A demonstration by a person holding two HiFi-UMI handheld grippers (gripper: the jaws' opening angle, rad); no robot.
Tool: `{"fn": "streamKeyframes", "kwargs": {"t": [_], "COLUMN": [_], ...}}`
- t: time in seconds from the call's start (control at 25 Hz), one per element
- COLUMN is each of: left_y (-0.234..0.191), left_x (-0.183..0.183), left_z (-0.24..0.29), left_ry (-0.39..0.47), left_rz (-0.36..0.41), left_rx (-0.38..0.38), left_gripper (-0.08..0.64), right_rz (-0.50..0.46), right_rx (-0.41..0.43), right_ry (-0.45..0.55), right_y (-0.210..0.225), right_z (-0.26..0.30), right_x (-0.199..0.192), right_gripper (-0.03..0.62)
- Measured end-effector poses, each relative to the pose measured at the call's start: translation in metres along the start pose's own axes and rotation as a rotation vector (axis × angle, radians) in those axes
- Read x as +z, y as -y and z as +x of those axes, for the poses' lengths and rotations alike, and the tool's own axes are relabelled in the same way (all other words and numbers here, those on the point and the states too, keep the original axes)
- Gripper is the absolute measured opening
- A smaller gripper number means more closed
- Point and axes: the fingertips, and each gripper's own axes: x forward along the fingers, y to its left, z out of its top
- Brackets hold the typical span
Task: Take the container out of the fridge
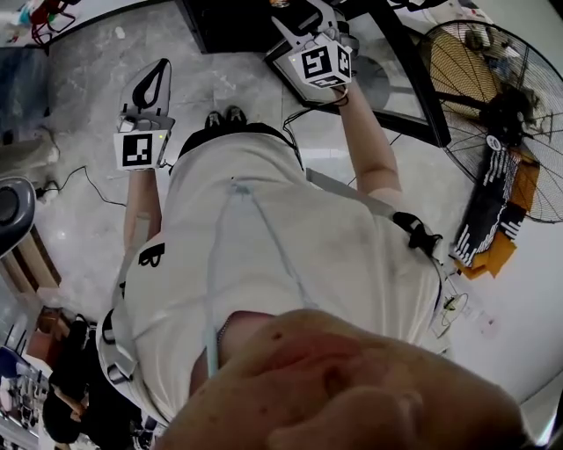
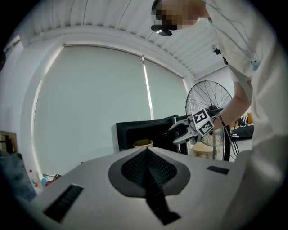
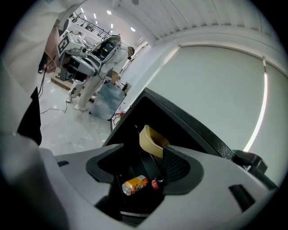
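Note:
A small black fridge stands open in front of my right gripper. On its upper shelf sits a beige container, framed between the open jaws, which hold nothing. An orange can and a small red item lie lower inside. In the left gripper view the fridge is further off, with the container's rim showing just above my left gripper, whose pads meet, shut and empty. The head view shows the left gripper held lower over the floor and the right gripper at the fridge.
The fridge's door hangs open to the right of my right arm. A large floor fan stands beyond it. Cables trail over the pale marble floor. Another person in white stands in the far background.

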Motion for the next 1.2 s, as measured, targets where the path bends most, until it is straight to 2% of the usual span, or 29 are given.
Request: {"fn": "streamKeyframes", "kwargs": {"t": [0.68,0.92,1.2], "left_y": [-0.014,-0.021,-0.021], "left_x": [-0.014,-0.023,-0.021], "left_z": [-0.012,-0.02,-0.023], "left_ry": [-0.04,-0.053,-0.068], "left_rz": [-0.038,-0.03,-0.021], "left_rx": [0.06,0.096,0.108], "left_gripper": [0.008,0.008,0.008], "right_rz": [-0.263,-0.381,-0.467], "right_rx": [0.051,0.062,0.065], "right_ry": [-0.098,-0.149,-0.169], "right_y": [-0.003,-0.005,-0.005], "right_z": [0.056,0.077,0.095], "right_x": [-0.003,-0.006,-0.005], "right_gripper": [0.276,0.276,0.276]}}
